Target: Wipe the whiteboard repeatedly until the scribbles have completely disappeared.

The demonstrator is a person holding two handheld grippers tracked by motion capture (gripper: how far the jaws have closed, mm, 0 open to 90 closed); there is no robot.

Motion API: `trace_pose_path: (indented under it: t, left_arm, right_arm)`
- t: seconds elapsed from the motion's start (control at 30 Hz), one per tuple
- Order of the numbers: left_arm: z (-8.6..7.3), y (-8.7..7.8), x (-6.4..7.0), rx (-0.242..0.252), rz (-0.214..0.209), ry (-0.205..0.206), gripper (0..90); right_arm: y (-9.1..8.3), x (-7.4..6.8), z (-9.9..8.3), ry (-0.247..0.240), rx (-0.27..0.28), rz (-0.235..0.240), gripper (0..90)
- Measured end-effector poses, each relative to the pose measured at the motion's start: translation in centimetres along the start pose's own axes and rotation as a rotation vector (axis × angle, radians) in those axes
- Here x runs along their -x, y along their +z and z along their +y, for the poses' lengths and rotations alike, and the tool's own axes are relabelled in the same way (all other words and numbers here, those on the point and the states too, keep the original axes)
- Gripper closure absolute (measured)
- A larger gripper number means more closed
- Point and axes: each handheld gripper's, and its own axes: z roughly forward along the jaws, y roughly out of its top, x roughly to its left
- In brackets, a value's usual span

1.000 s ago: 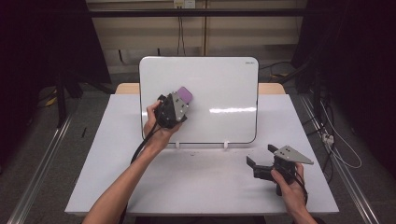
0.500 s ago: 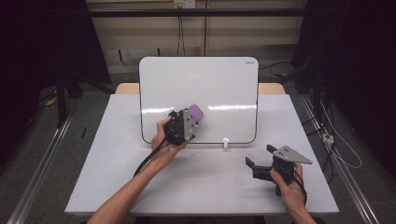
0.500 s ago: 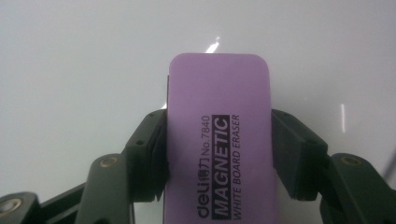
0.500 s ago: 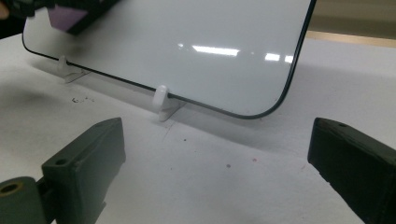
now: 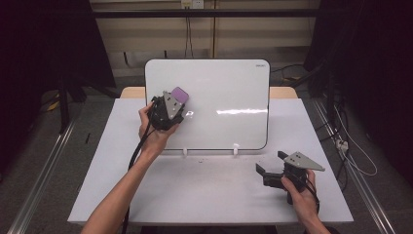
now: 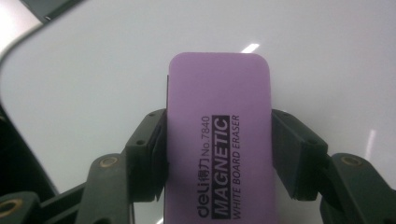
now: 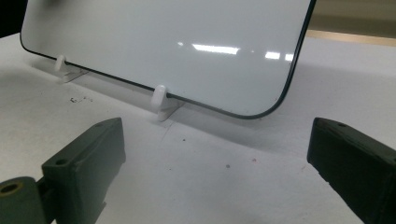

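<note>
In the left gripper view the purple eraser (image 6: 218,140) stands lengthwise between the two black jaws, which press against its long sides about halfway up, so the left gripper (image 6: 218,154) is closed on it; the upper half of the eraser sticks out past the jaw tips, and its lower end runs off the bottom edge of the frame. Its printed face reads "MAGNETIC WHITE BOARD ERASER". In the high view that gripper (image 5: 174,105) sits left of centre, over the left part of the whiteboard (image 5: 229,92), with the eraser (image 5: 179,93) showing as a small purple patch at its upper end; it seems to lie against the board's face, though the angle does not settle whether it touches. The left hand (image 5: 153,134) wraps the gripper body from below and hides much of it. At the lower right of the high view the right hand (image 5: 299,192) holds the right gripper (image 5: 268,163) low over the white table (image 5: 204,190), well apart from the board; in the right gripper view (image 7: 215,154) its jaws are spread wide with nothing between them. One whiteboard, one eraser, two grippers, and two white feet (image 7: 161,100) under the board's lower edge; the board's top is cut off in the right gripper view
</note>
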Motion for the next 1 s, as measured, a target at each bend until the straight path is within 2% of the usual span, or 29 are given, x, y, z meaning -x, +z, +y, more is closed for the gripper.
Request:
trace_pose_path:
  t: [0.2, 0.33, 0.5, 0.7, 0.83, 1.0]
  left_arm:
    - [-1.4, -0.8, 1.9, -0.023, -0.063, 0.025, 41.3]
    - [-1.6, -1.4, 1.6, 0.001, -0.088, -0.037, 41.2]
    - [-1.4, -2.6, 1.0, 0.047, -0.108, -0.088, 41.2]
    - [-2.1, -3.7, 0.5, 0.093, -0.176, -0.213, 41.2]
    - [-2.7, -4.2, 0.3, 0.123, -0.230, -0.313, 41.2]
    - [-3.3, -4.8, 0.3, 0.153, -0.282, -0.399, 41.2]
  right_arm:
    - [0.0, -0.2, 0.0, -0.005, 0.000, 0.002, 4.2]
    - [0.0, -0.2, 0.0, -0.003, 0.001, -0.001, 3.7]
    - [0.1, -0.2, 0.0, -0.004, 0.002, -0.002, 3.6]
    - [0.1, -0.5, 0.1, -0.009, 0.003, 0.002, 3.7]
    - [0.3, -0.8, 0.1, -0.009, 0.009, 0.008, 3.6]
    - [0.7, -1.4, 0.2, -0.001, 0.015, 0.020, 3.6]
